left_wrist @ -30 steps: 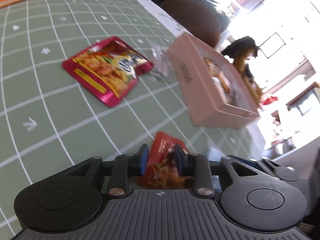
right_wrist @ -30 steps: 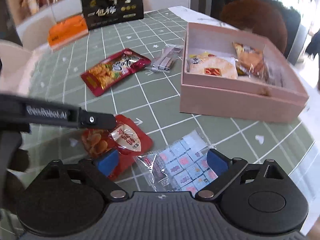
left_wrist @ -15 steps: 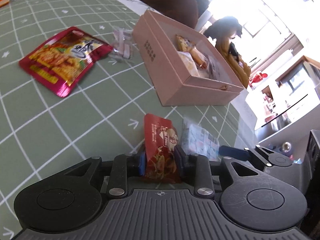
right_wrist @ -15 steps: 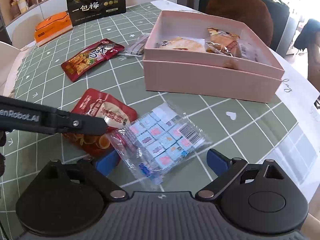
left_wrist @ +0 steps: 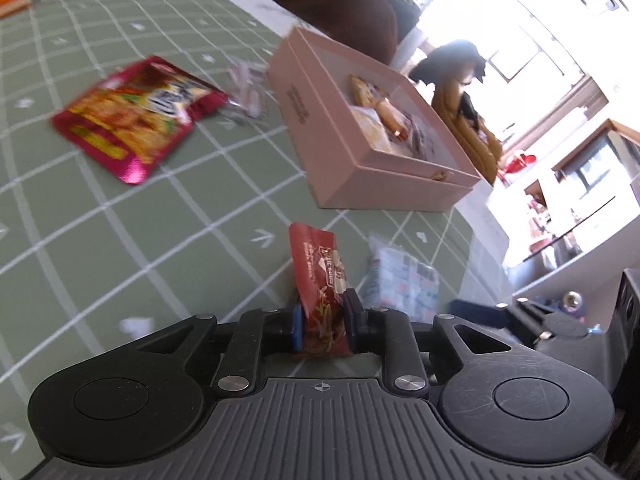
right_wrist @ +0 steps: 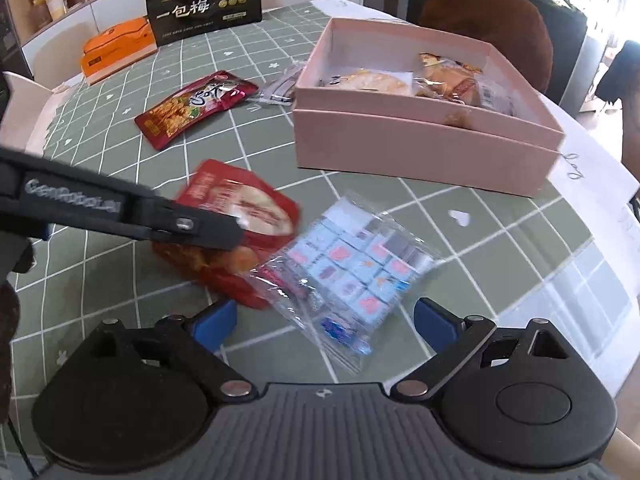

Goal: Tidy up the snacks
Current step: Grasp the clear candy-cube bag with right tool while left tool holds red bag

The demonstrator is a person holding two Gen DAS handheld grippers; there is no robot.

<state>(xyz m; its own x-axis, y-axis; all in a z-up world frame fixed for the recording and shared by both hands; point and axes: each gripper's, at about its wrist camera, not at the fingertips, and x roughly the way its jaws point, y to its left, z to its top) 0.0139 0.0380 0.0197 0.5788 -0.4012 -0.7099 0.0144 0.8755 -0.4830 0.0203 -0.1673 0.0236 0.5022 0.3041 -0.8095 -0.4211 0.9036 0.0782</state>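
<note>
A red snack packet (left_wrist: pixel 318 264) stands on edge between my left gripper's (left_wrist: pixel 323 320) blue pads. The jaws are closing and the pads pinch its lower end. In the right wrist view the same packet (right_wrist: pixel 240 208) tilts up off the green checked cloth under the left gripper's dark finger (right_wrist: pixel 192 228). A clear bag of small blue and white candies (right_wrist: pixel 352 272) lies flat beside it. My right gripper (right_wrist: pixel 324 324) hovers over that bag with its jaws wide open, touching nothing. The open pink box (right_wrist: pixel 420 152) behind holds several wrapped snacks.
A magenta snack pouch (right_wrist: pixel 196 108) and a small silvery wrapper (right_wrist: pixel 276 90) lie left of the box. A black box (right_wrist: pixel 204 4) and an orange box (right_wrist: pixel 116 52) stand at the far edge. A brown chair back (right_wrist: pixel 480 12) rises behind the table.
The left jaws have narrowed onto the red packet, and it now stands upright off the cloth. The right gripper has moved forward over the clear candy bag, still open.
</note>
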